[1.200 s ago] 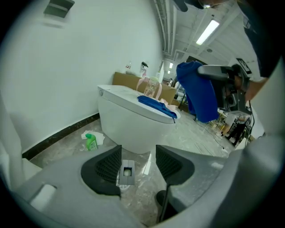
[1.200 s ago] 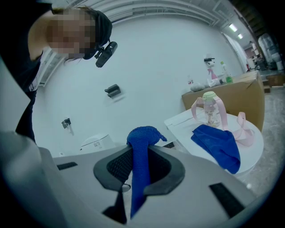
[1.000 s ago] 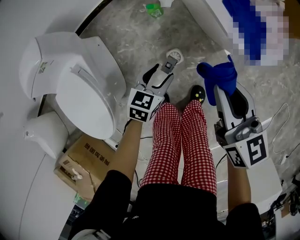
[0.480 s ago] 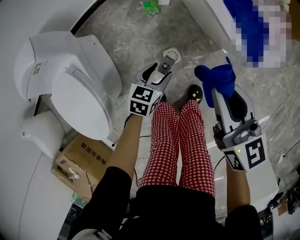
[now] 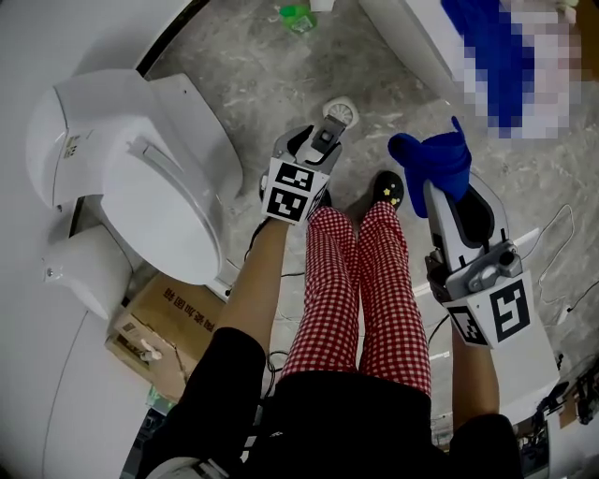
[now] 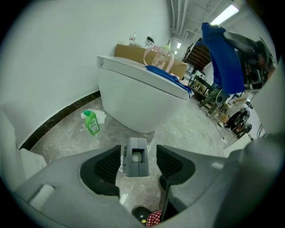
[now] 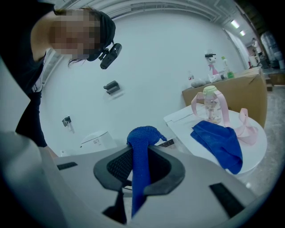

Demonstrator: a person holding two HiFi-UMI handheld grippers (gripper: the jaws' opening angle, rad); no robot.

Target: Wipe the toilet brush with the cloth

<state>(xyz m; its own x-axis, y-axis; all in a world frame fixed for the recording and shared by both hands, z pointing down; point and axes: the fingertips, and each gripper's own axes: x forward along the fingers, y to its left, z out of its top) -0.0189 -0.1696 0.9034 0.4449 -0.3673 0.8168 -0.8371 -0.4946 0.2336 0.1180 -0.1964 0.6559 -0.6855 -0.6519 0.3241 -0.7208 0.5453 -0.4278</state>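
Pinching cloth [image 7: 141, 133] in right tool [image 7: 141, 165], up ready to wipe; straddling brush handle [image 6: 135, 164] with left tool [image 6: 137, 153], jaws apart (no squeeze yet).

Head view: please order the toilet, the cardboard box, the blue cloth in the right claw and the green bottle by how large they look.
toilet
cardboard box
blue cloth: close to the box in size, and nearer the camera, so unsure
green bottle

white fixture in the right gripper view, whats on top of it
A loose blue cloth and a clear pink-strapped bottle. The cloth drapes over the edge, hiding the surface beneath it.
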